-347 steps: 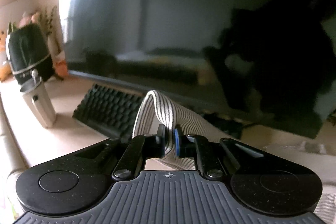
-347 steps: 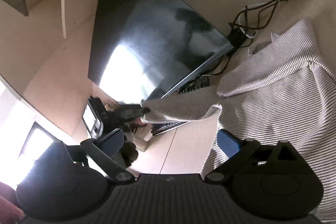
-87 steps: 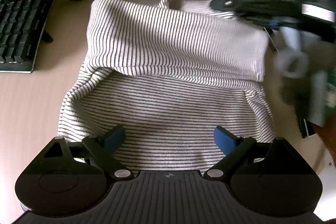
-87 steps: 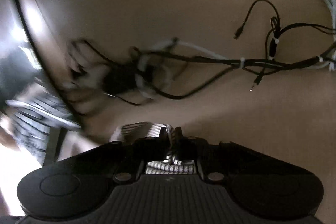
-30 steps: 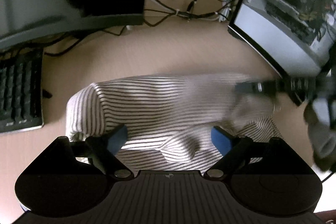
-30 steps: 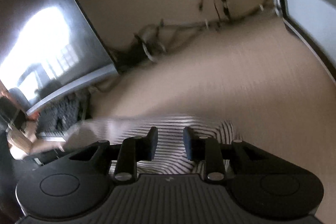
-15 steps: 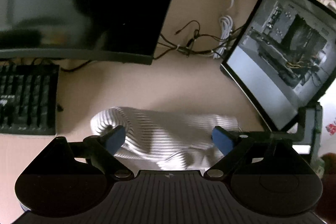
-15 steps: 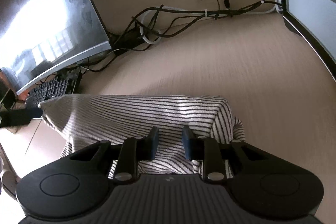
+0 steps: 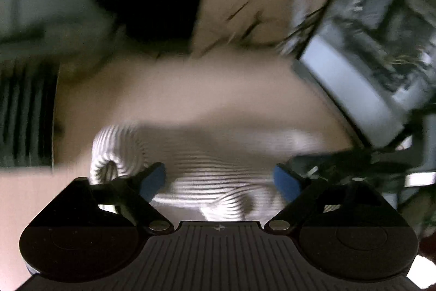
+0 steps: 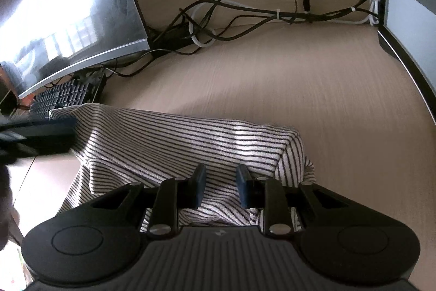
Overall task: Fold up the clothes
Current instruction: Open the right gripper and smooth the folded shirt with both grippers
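Note:
A white shirt with thin dark stripes [image 10: 190, 143] lies folded into a thick bundle on the wooden desk [image 10: 299, 89]. My right gripper [image 10: 221, 188] hovers over its near right part, its fingers a small gap apart with no cloth between them. In the blurred left wrist view the same shirt [image 9: 207, 162] lies just under my left gripper [image 9: 219, 180], whose blue pads stand wide open and hold nothing. The left gripper also shows as a dark blur [image 10: 35, 132] at the bundle's left end.
A curved dark monitor [image 10: 68, 4] and a black keyboard [image 10: 65, 94] stand at the left. A tangle of cables [image 10: 245, 12] runs along the back wall. A second monitor [image 10: 408, 4] closes off the right side.
The left gripper has swung fast, blurring its view, and has come in at the shirt's left end. The right gripper has barely moved and stays slightly open over the bundle.

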A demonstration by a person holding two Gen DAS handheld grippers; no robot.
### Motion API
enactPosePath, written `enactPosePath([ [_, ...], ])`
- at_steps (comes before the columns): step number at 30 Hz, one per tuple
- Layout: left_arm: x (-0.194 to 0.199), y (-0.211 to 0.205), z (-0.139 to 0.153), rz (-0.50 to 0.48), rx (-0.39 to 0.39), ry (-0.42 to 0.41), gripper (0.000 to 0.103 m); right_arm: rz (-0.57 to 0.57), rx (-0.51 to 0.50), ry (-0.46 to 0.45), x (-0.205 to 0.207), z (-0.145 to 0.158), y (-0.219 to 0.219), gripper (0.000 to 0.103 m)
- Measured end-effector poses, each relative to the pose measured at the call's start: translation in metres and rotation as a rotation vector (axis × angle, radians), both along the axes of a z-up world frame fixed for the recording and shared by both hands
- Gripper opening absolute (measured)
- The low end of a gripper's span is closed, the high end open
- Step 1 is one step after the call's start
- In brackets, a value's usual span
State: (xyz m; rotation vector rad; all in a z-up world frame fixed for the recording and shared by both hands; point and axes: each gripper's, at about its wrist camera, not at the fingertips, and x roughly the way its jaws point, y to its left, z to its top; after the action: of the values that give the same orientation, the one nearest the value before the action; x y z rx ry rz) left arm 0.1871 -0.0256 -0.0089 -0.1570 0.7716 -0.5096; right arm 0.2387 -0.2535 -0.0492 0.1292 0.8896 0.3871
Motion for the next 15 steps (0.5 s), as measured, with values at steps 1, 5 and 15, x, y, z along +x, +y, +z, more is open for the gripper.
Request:
enactPosePath([
  [1, 0.003, 0.001, -0.007, 0.007, 0.004, 0.026, 0.089, 0.012, -0.005, 0.0, 0.001, 0.002, 0.001, 0.025],
  [5, 0.017, 0.005, -0.033, 0.035, 0.02, 0.128, 0.093, 0.092, -0.078, -0.064, -0.003, 0.023, 0.012, 0.036],
  [15, 0.023, 0.022, -0.054, 0.08, -0.068, 0.265, 0.094, 0.171, -0.105, -0.013, 0.015, 0.013, 0.027, 0.042],
])
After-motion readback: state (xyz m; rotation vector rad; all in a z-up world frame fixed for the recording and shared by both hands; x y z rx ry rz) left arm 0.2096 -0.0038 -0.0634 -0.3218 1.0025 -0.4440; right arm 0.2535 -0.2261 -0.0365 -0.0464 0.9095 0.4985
